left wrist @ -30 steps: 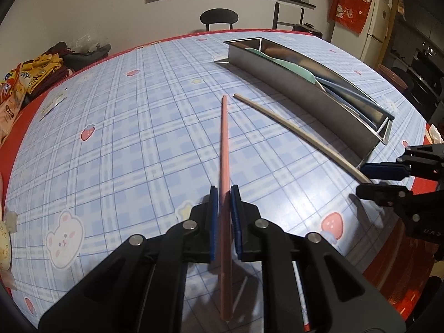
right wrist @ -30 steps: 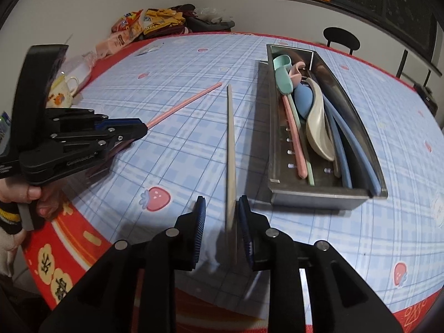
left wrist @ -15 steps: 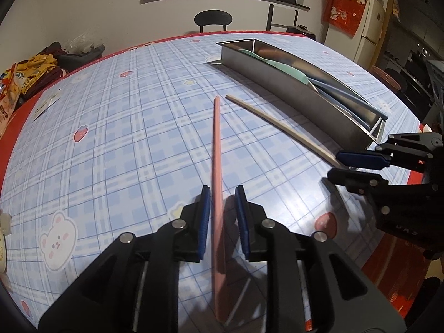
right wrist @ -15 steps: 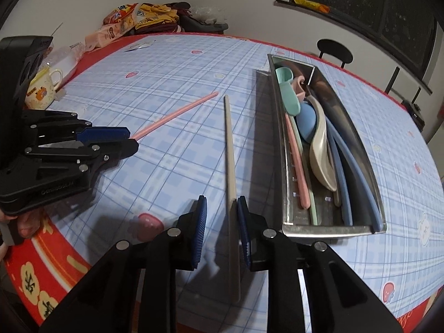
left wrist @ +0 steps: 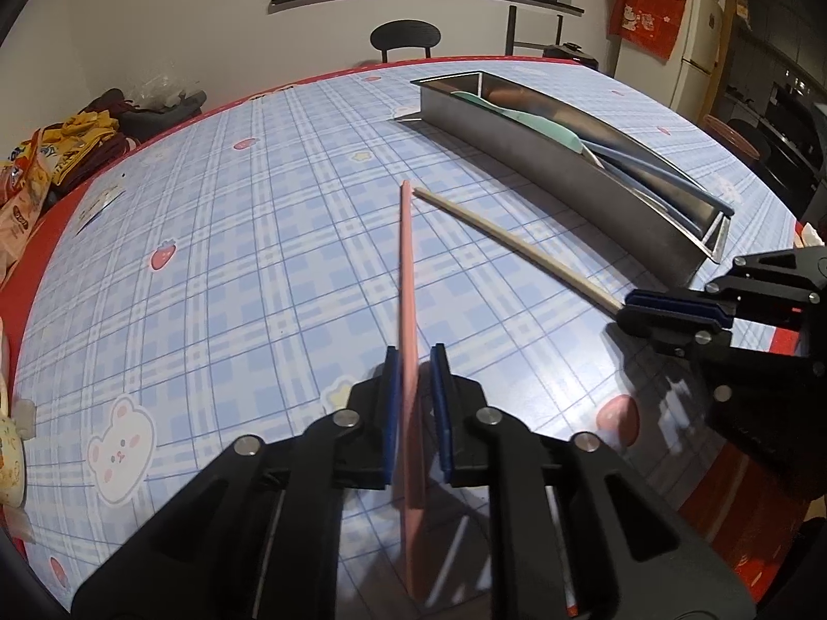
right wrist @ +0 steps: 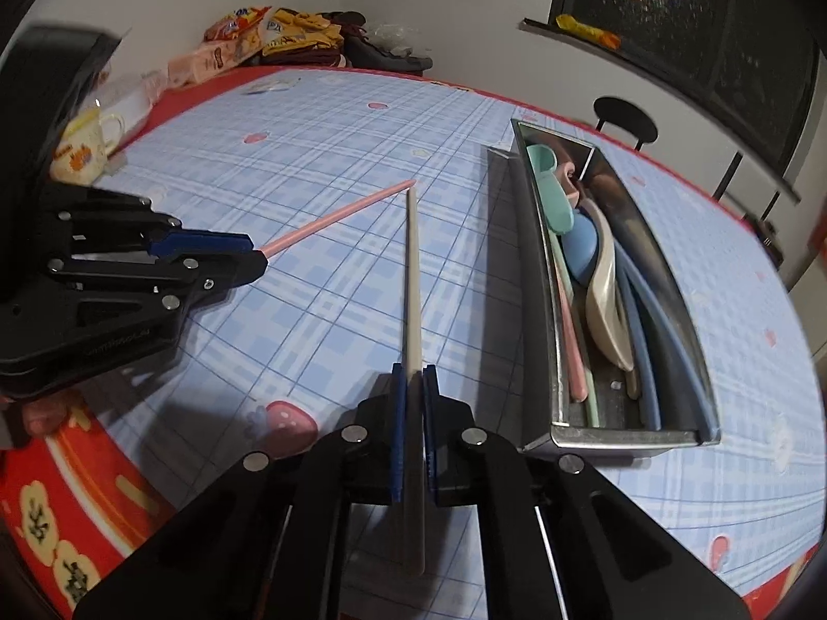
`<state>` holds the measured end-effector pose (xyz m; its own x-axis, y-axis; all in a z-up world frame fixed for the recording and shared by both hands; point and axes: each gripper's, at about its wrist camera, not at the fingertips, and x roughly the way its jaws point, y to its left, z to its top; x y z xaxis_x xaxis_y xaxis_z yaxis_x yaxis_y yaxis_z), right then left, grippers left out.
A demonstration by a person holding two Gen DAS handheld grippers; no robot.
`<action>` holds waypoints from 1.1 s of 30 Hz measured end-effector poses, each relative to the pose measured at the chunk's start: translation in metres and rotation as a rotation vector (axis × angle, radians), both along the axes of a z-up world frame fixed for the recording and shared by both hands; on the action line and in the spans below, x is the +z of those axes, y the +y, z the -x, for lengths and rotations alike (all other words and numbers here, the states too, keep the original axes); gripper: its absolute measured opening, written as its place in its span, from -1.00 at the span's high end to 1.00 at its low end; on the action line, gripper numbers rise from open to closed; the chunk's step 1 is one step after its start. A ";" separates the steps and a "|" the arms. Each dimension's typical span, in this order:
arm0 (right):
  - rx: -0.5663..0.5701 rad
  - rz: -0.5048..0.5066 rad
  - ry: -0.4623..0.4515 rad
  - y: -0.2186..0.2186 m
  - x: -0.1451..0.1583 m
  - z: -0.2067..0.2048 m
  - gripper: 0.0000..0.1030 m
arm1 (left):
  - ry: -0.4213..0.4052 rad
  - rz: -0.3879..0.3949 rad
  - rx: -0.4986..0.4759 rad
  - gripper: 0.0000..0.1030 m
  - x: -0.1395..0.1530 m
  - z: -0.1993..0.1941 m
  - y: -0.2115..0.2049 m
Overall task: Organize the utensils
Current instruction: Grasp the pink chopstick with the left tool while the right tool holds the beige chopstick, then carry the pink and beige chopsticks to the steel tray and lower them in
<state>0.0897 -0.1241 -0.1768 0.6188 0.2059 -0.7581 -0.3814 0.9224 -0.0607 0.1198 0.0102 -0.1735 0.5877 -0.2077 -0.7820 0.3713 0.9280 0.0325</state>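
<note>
Tray: steel trough you use as the landmark; it lies lengthwise on the checked tablecloth and already holds spoons and chopsticks, so it reads as the collecting place for loose utensils.
Pink chopstick: lies on the cloth well to the left of the tray, its far tip nearly meeting the tip of the other stick; the near end runs between your left pads.
Beige chopstick: lies just beside the tray's long left wall, roughly parallel to it; the near end runs between your right pads.
Left gripper: pressed together on the pink chopstick near its thick end, a hold that leaves the long shaft free to swing toward the tray.
Right gripper: pinching the beige chopstick at the same end, for the same reason.
Pose: you point both tools steeply down at the cloth, since thin sticks lying flat can only be caught from above.
Stage (judged): both sticks gripped, neither clearly lifted; carrying them into the tray remains.
</note>
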 end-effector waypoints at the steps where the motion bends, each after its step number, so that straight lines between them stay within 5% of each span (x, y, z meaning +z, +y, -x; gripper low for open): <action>1: 0.003 -0.016 0.005 -0.003 0.000 0.001 0.87 | 0.001 0.004 0.006 0.80 0.000 0.000 0.002; 7: 0.023 -0.037 -0.035 -0.005 0.005 0.014 0.87 | 0.006 0.055 0.040 0.80 0.002 -0.003 0.013; 16: -0.012 -0.132 -0.097 -0.024 0.017 0.021 0.87 | -0.071 0.268 0.172 0.80 0.017 0.005 0.060; 33: -0.060 -0.298 -0.238 -0.056 0.035 0.040 0.87 | -0.214 0.260 0.260 0.80 0.035 0.029 0.068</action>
